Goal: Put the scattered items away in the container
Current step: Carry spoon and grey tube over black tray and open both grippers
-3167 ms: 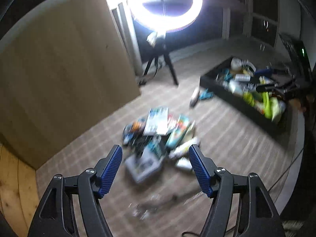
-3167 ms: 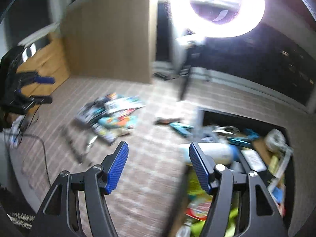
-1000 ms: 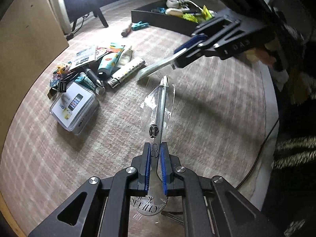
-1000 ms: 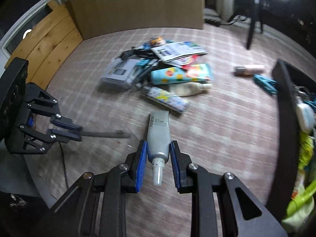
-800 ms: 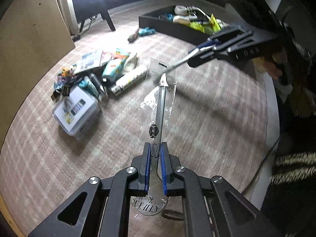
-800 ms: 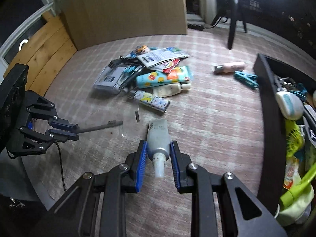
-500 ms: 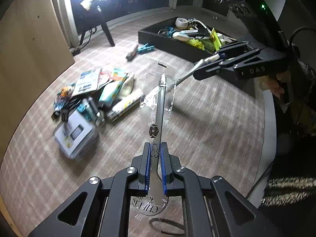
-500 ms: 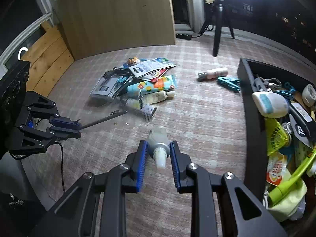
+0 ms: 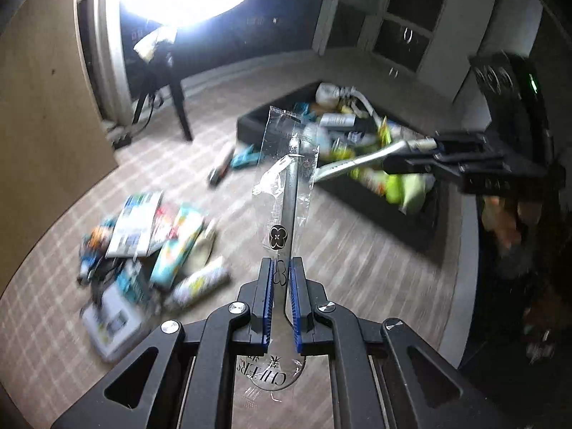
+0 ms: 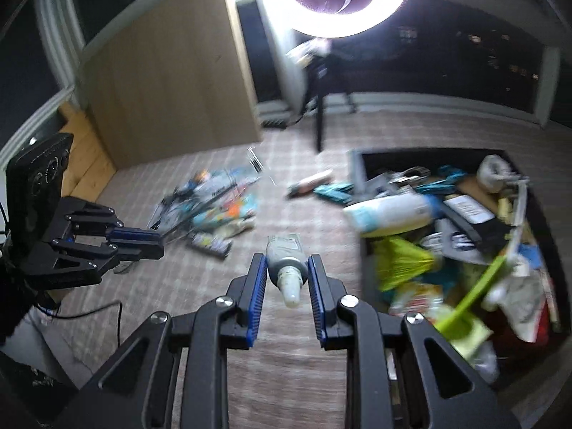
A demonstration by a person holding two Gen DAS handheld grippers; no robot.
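My left gripper [image 9: 281,271] is shut on a metal spoon in a clear wrapper [image 9: 289,193] and holds it up above the floor. My right gripper [image 10: 286,268] is shut on a grey tube [image 10: 286,254], cap toward the camera, held in the air left of the black container [image 10: 359,171]. The container, full of mixed items, also shows in the left wrist view [image 9: 371,202]. The pile of scattered items [image 9: 153,246] lies on the carpet, also in the right wrist view [image 10: 214,211]. The right gripper with the tube shows in the left wrist view [image 9: 429,153].
A pink bottle [image 10: 311,180] and a teal clip [image 10: 332,191] lie on the carpet by the container's near corner. A ring light on a tripod [image 10: 320,121] stands behind. A wooden panel [image 10: 171,85] stands at the left. A cable [image 10: 89,309] runs on the floor.
Both grippers took hold of items from the floor, the wrapped spoon and the grey tube, and have lifted and swung them toward the black container.
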